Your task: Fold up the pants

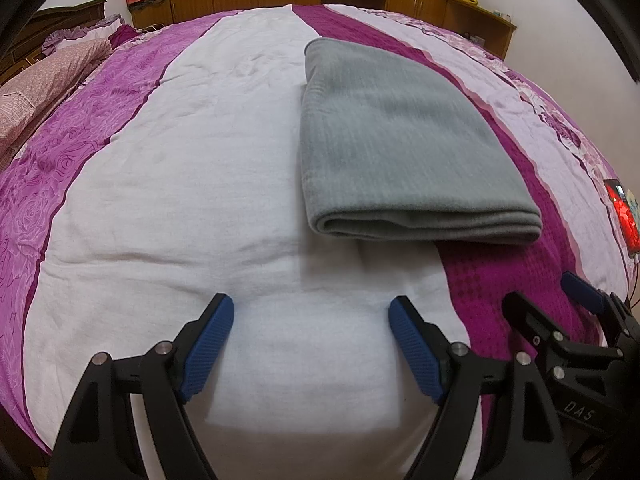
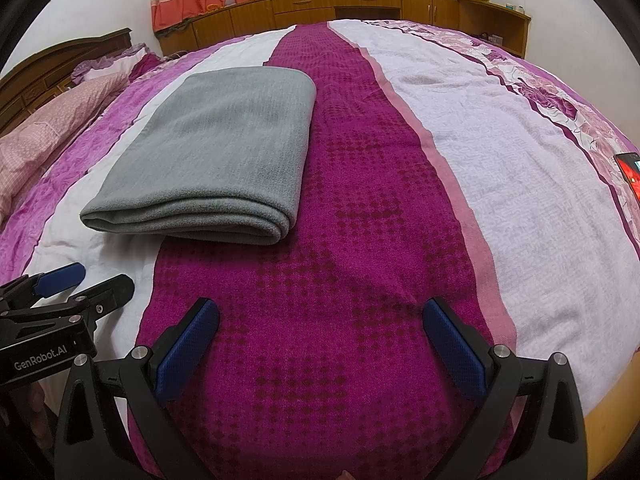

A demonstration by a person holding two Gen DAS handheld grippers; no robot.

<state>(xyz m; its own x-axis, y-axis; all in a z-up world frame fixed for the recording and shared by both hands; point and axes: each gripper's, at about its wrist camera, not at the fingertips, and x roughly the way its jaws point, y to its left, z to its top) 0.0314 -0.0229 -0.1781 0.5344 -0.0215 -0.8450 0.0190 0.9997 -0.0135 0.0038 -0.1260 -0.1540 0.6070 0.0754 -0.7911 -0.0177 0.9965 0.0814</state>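
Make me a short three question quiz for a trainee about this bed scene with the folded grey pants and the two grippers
1. True or false: the grey pants lie folded flat on the bedspread.
2. The left gripper is: A) shut on the pants, B) open and empty, C) out of view.
3. Fill in: in the right wrist view, the right gripper hovers over the ____ coloured stripe.

Key: 1 true; 2 B; 3 magenta.

Folded grey fleece pants lying flat on purple, white and magenta striped bedspread, well ahead of wide-open black right gripper with blue pads hovering over magenta stripe, second black left gripper beside it, nothing held.
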